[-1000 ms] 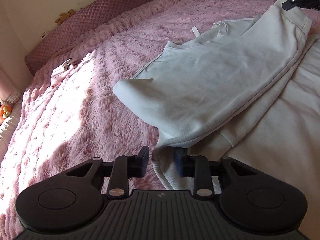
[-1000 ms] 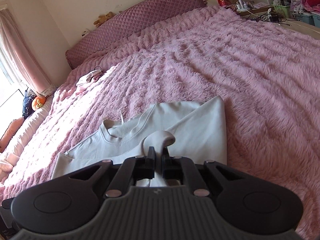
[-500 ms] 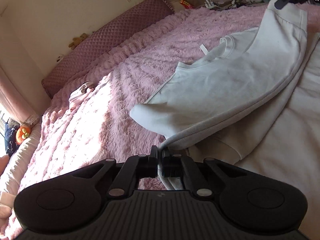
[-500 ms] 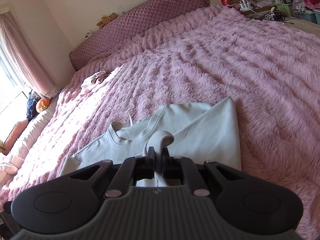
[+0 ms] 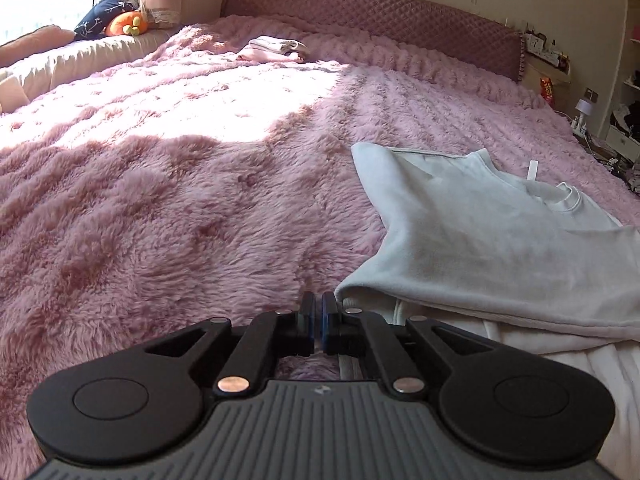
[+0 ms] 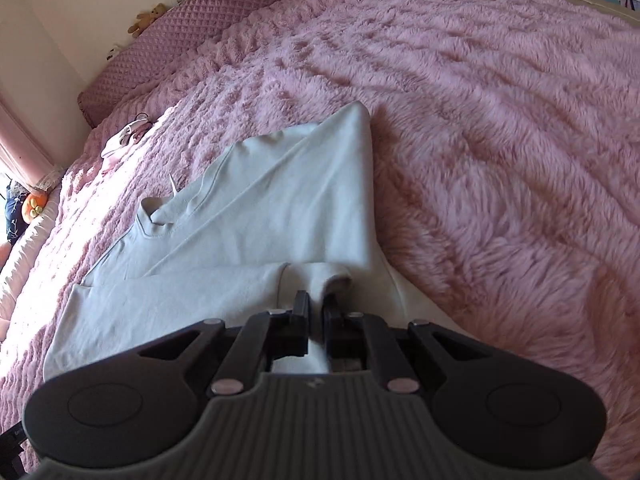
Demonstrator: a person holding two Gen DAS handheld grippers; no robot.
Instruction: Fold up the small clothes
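A side fold of the sweatshirt (image 6: pixel 248 232) is judged underway. Fabric is pinched by the right gripper (image 6: pixel 316 312); the left gripper (image 5: pixel 319 316) is closed, seemingly empty. Next, the held edge must be laid flat.

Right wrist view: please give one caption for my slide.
Right gripper pinches a fold of the pale sweatshirt on the pink blanket.
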